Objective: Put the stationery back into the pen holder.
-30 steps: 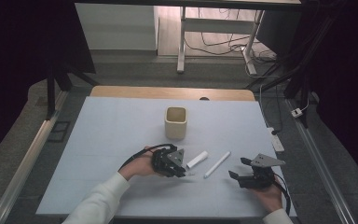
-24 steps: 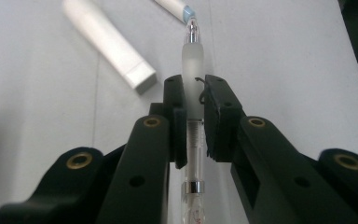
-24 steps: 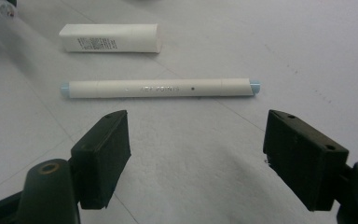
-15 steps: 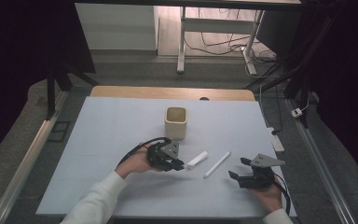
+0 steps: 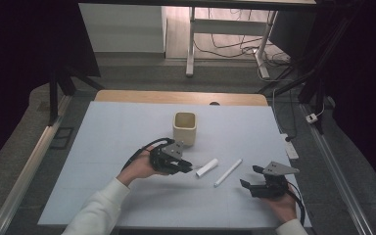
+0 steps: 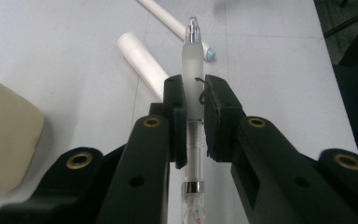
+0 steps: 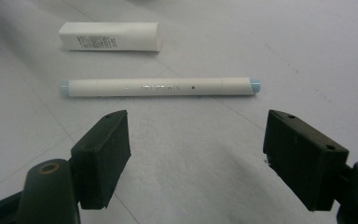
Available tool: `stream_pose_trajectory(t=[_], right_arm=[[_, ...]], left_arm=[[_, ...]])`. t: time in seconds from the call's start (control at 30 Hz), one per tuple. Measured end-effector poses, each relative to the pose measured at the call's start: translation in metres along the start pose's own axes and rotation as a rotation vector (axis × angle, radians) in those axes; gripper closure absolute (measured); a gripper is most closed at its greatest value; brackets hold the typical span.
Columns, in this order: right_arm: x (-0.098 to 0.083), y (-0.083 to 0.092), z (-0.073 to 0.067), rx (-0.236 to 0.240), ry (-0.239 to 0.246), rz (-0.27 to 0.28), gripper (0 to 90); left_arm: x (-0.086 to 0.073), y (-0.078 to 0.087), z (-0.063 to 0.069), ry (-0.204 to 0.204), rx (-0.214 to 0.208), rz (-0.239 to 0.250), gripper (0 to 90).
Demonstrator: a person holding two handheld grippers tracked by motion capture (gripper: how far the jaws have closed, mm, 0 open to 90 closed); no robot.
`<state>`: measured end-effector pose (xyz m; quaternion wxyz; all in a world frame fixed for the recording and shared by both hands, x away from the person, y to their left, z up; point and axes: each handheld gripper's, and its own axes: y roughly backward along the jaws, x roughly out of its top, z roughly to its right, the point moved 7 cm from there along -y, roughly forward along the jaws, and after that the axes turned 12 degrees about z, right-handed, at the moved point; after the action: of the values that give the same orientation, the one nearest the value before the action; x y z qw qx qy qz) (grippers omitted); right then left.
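**Pale mat, three things resting on it**

A pale grey-blue mat (image 5: 103,147) covers the wooden table (image 5: 127,96), whose bare far edge shows. Near the middle stands a square cream plastic cup (image 5: 184,128). Nearer and to its right lie a short white tube (image 5: 207,167) and, just right of it, a slim white marker with light-blue ends (image 5: 228,172).

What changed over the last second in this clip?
The left gripper, shut on a frosted clear pen, drew slightly back toward the left and lifted. The right gripper stayed open and in place; the cream square cup, short white tube and long white marker stayed put.
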<state>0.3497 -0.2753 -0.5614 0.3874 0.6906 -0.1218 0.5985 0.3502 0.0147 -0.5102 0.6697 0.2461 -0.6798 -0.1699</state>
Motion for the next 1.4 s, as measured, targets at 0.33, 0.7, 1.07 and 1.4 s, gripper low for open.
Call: stream_pose_trajectory(t=[0.33, 0.7, 1.07, 1.4], right_arm=[[-0.001, -0.001, -0.001, 0.004, 0.004, -0.005, 22.7], [0.0, 0.0, -0.001, 0.003, 0.003, -0.004, 22.7], [0.0, 0.0, 0.0, -0.004, 0.003, -0.004, 22.8], [0.001, 0.001, 0.0, 0.0, 0.003, 0.005, 22.9]], left_arm=[[0.003, 0.004, -0.002, 0.01, 0.027, 0.019, 79.4], [0.008, 0.012, -0.005, 0.01, 0.064, 0.043, 79.4], [0.009, 0.016, -0.007, 0.014, 0.086, 0.056, 79.4], [0.01, 0.02, -0.01, 0.016, 0.108, 0.066, 79.4]])
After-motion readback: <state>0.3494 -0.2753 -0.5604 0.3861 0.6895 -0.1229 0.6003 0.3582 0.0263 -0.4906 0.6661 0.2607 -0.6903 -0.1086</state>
